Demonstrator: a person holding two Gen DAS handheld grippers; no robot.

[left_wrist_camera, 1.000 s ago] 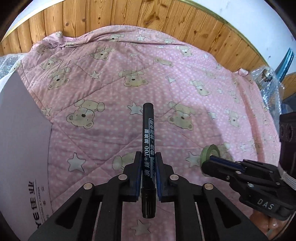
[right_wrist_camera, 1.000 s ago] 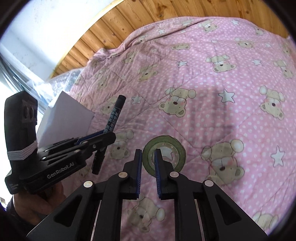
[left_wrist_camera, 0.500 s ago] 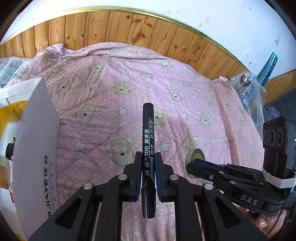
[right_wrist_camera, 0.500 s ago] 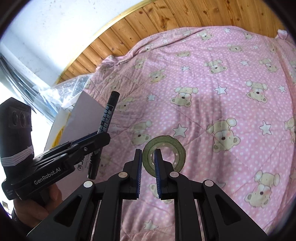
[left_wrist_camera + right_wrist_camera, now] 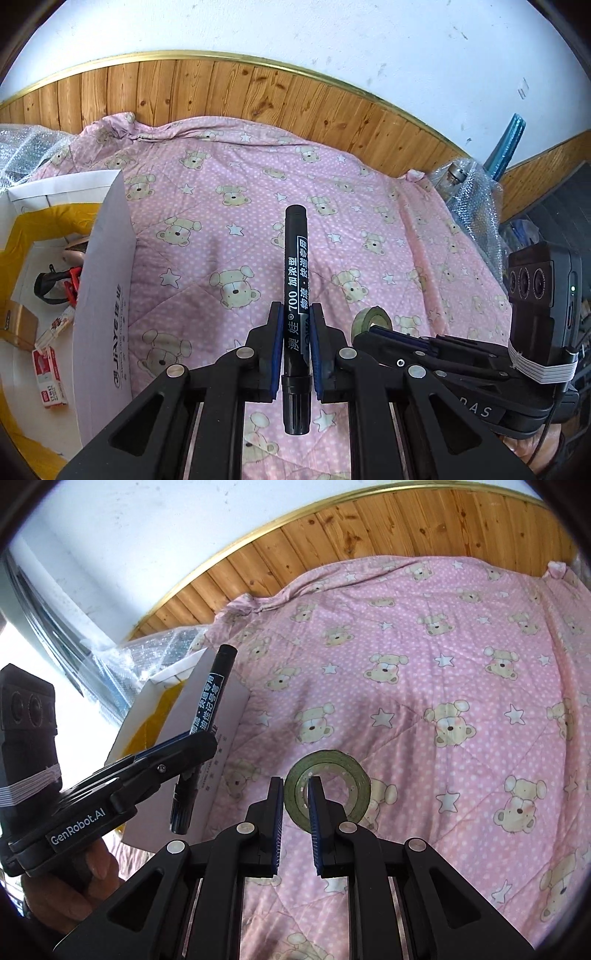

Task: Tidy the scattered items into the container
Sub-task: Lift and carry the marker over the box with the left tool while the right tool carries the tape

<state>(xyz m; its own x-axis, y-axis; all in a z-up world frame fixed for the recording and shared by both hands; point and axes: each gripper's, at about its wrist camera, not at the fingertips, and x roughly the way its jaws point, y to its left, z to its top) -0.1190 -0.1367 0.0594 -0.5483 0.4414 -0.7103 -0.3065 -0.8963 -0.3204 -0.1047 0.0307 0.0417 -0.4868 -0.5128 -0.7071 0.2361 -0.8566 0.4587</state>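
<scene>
Two grippers are loaded: your left gripper [image 5: 297, 330] clamps a black marker pen with white lettering [image 5: 294, 280] at mid-barrel, held above the pink bear-print quilt [image 5: 332, 206]. Your right gripper [image 5: 296, 806] pinches the wall of the green tape roll [image 5: 328, 775]. Your white open cardboard box [image 5: 103, 288], holding small items, sits left of the marker.
</scene>
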